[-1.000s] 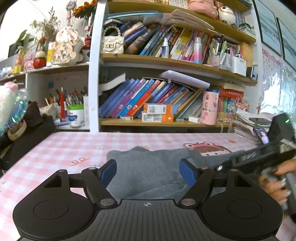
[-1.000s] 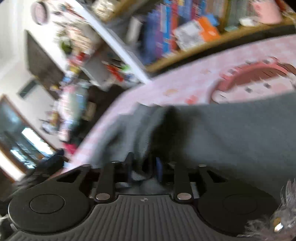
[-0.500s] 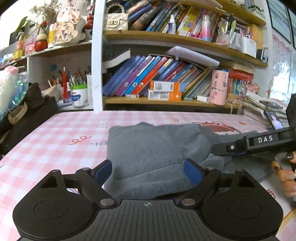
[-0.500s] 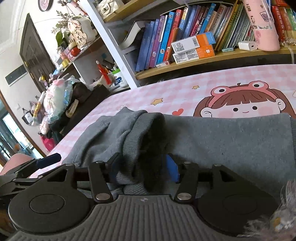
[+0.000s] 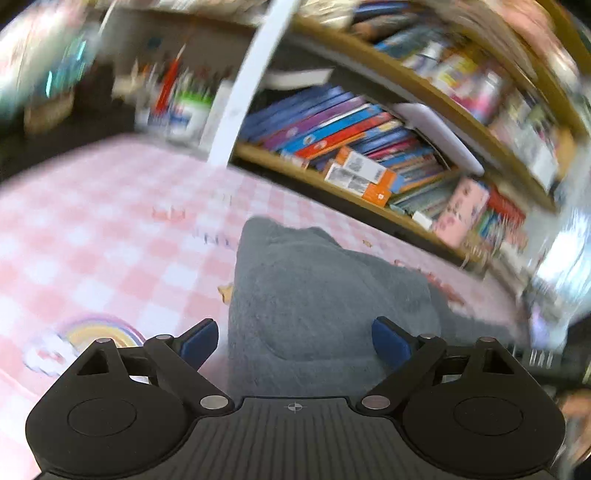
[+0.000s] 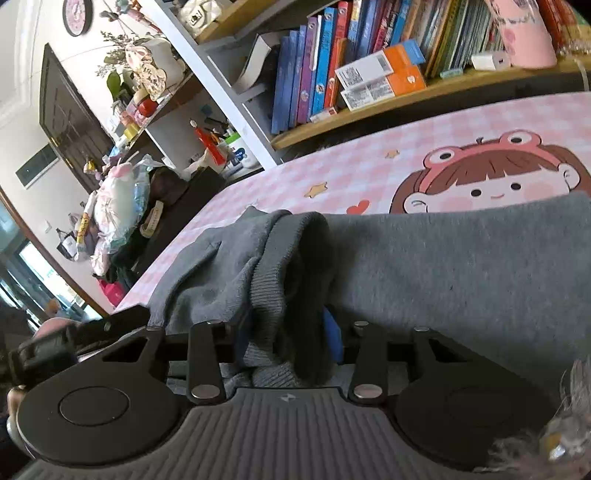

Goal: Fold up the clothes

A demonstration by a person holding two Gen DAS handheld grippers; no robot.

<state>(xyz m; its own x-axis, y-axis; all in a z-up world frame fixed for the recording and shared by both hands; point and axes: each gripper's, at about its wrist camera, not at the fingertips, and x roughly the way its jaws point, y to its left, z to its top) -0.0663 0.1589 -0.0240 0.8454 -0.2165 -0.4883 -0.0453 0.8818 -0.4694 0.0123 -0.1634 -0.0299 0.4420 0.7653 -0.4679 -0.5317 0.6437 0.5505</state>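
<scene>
A grey sweater (image 5: pixel 314 295) lies bunched on the pink checked tablecloth (image 5: pixel 92 240). My left gripper (image 5: pixel 293 330) is open wide just above the near end of the sweater, with nothing pinched between its blue pads. In the right wrist view the sweater (image 6: pixel 461 266) spreads to the right, and its ribbed edge (image 6: pixel 269 288) is folded up into a ridge. My right gripper (image 6: pixel 286 328) has that ridge between its fingers; its jaws are closing and the cloth fills the gap. The left view is blurred.
A bookshelf (image 6: pixel 369 74) packed with books and boxes runs along the table's far edge, with a pink cup (image 6: pixel 517 33) on it. A black bag and a plush toy (image 6: pixel 110 206) sit off the table's left end. Bare tablecloth (image 6: pixel 369 166) lies beyond the sweater.
The left gripper has rolled and dropped closer to the sweater, its jaws a little wider. The right gripper stayed put; its jaws opened around the ribbed fold, then narrowed on it.
</scene>
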